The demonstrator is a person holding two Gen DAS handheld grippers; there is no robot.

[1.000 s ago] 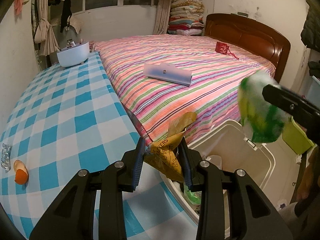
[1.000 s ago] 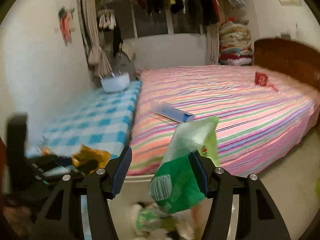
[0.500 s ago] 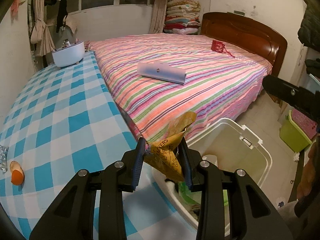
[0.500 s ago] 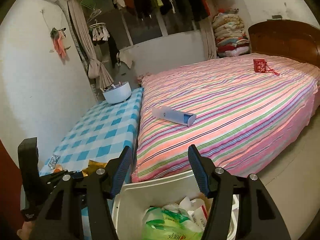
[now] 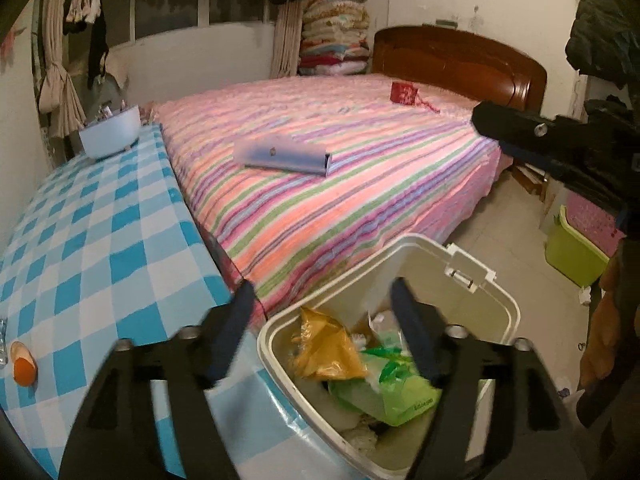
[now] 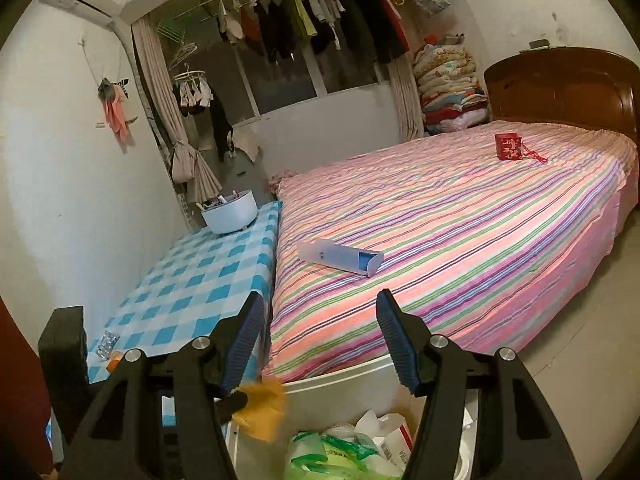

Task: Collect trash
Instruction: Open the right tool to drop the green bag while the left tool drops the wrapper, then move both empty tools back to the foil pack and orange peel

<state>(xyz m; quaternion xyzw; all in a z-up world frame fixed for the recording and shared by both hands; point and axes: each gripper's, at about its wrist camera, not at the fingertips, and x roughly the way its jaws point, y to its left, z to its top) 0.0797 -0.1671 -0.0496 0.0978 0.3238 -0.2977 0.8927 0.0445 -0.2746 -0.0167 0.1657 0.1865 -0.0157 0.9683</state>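
Where striped bed (image 5: 340, 184) meets checked table (image 5: 100, 240): white bin (image 5: 492, 280) holding yellow wrapper (image 5: 328, 352), green bag (image 5: 392, 392). Left gripper (image 5: 324, 328), right gripper (image 6: 318, 340) spread, empty. Orange peel (image 5: 23, 364) clear only from left.

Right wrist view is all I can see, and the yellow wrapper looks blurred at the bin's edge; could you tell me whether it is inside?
Observer: Yes. In the left wrist view the yellow wrapper is inside the white bin, beside the green bag.
Operator: Thank you. Is the left gripper empty?
Observer: The left gripper is over the bin, jaws open, nothing between them.
Operator: What is the small orange thing on the table?
Observer: A piece of orange peel on the checked table.
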